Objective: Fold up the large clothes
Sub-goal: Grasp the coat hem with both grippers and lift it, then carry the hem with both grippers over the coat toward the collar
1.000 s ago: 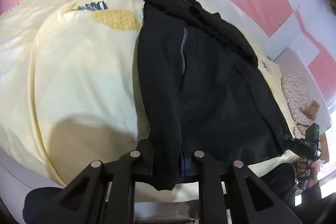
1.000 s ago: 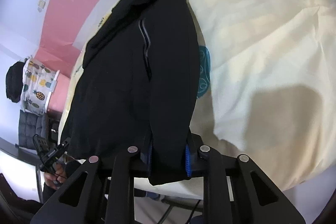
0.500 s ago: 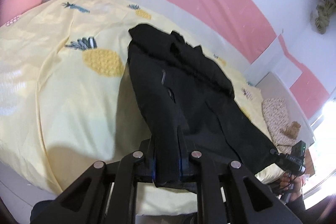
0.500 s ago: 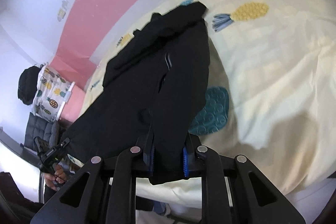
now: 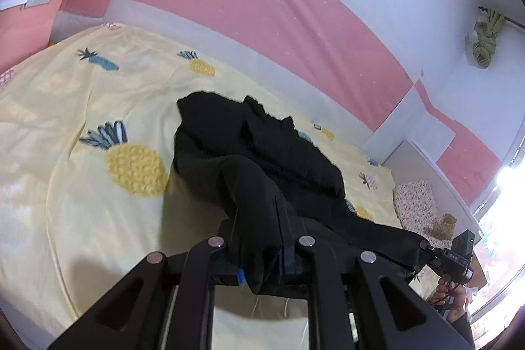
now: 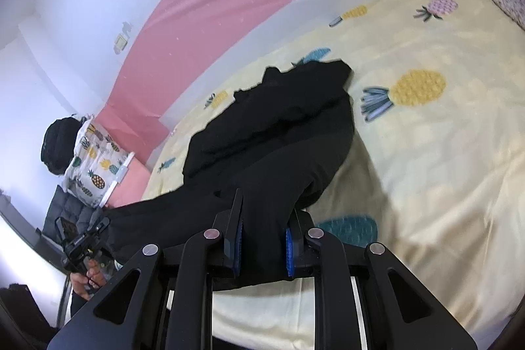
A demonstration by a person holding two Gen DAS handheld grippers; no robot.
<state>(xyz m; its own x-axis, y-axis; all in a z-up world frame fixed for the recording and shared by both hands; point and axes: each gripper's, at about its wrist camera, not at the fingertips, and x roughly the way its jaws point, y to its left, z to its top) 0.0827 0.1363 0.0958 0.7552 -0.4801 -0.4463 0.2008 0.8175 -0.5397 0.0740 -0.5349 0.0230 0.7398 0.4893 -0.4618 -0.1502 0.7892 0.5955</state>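
Note:
A large black jacket [image 5: 262,153] lies on the yellow pineapple-print bedsheet [image 5: 82,186]; it also shows in the right wrist view [image 6: 279,133]. My left gripper [image 5: 261,255] is shut on one corner of its near hem, lifted above the bed. My right gripper [image 6: 264,245] is shut on the other hem corner, also lifted. The near half of the jacket hangs up from the bed between the two grippers, and its far collar end still rests on the sheet. The right gripper shows in the left wrist view [image 5: 456,258], and the left gripper in the right wrist view [image 6: 82,238].
A pink and white wall [image 5: 262,5] runs behind the bed. A patterned pillow [image 5: 416,205] lies at the bed's right end. A pineapple-print cloth on a rail [image 6: 95,166] and a dark chair [image 6: 69,209] stand beyond the left end.
Both grippers have risen and moved toward the far side of the bed, lifting the jacket's hem off the sheet. The jacket's near half now stands up and bunches toward the collar.

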